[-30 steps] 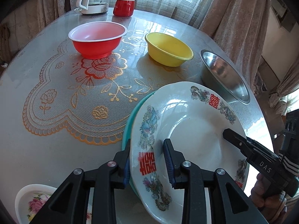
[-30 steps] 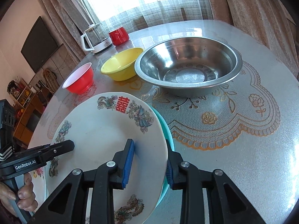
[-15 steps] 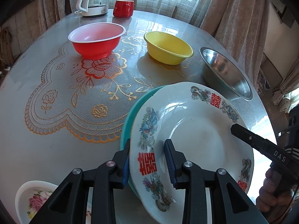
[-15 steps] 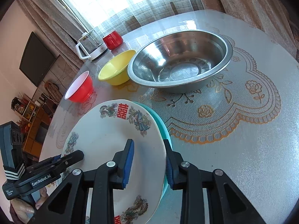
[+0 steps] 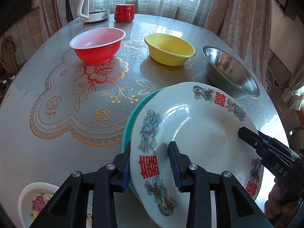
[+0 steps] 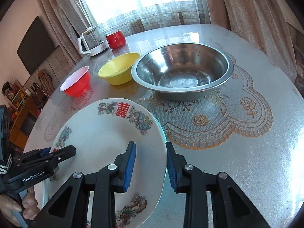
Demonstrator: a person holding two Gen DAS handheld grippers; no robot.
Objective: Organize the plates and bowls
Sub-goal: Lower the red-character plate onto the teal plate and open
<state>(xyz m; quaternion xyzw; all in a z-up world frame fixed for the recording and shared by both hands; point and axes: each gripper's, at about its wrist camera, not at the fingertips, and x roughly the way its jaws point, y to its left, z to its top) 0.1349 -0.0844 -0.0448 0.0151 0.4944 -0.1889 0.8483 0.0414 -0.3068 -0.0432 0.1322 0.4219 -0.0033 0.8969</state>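
As I look down across the table [image 5: 38, 152], the steel bowl [image 6: 182, 76] is the biggest vessel and holds nothing. Near me the white plate [image 5: 199, 133], printed with red double-happiness characters, dragons and birds, lies on a teal plate [image 5: 133, 114], and nothing lies on it. Beyond them the red bowl [image 5: 96, 45] and yellow bowl [image 5: 169, 49] stand apart, both empty. A small floral bowl [image 5: 36, 201] sits at my near left. My left gripper [image 5: 150, 163], marked "GenRobot.AI", straddles the white plate's rim with narrow fingers that have just been easing apart. My right gripper [image 6: 150, 165], marked "DAS", straddles the opposite rim, fingers narrow; whether they press I cannot tell.
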